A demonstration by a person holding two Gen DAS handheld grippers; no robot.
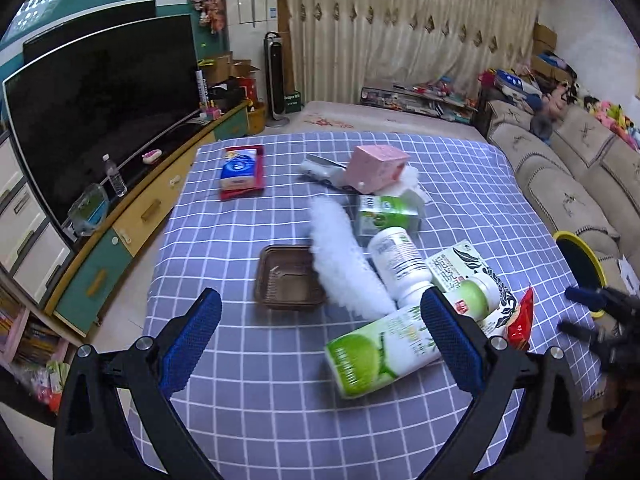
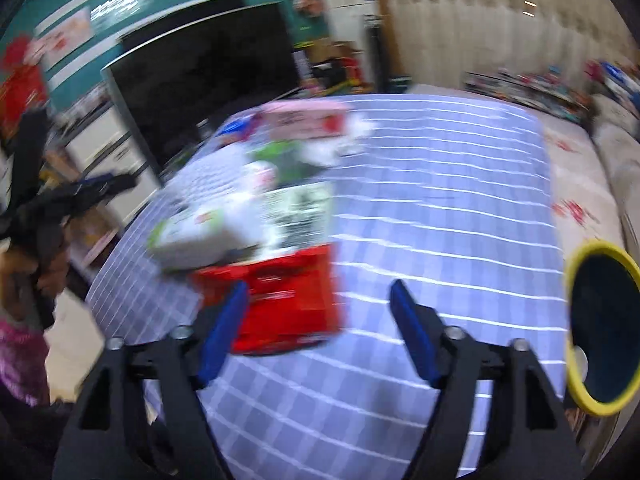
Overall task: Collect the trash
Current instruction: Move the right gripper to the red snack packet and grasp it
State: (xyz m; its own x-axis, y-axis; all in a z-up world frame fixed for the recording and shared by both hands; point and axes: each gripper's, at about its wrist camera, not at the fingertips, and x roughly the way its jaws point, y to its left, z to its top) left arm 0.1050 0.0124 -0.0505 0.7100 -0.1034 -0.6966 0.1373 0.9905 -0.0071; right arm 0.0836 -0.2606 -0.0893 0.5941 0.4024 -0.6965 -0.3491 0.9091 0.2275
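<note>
Blue-padded left gripper (image 1: 320,320) gapes wide, empty, over the checked tablecloth (image 1: 260,392). Just beyond, lower right of centre, a green carton (image 1: 380,350) lies flat, long axis running lower-left to upper-right. Right gripper (image 2: 318,300) open, empty.

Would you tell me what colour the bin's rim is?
Yellow: the bin shows best in the right wrist view.

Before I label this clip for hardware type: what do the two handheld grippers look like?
Both match. The left gripper and the right gripper each have two black, angular arms with triangular cut-outs, silver bolts at the pivots, and flat blue pads with a knurled texture. No cables or markings show. A shiny pink sleeve shows at the edge.
</note>
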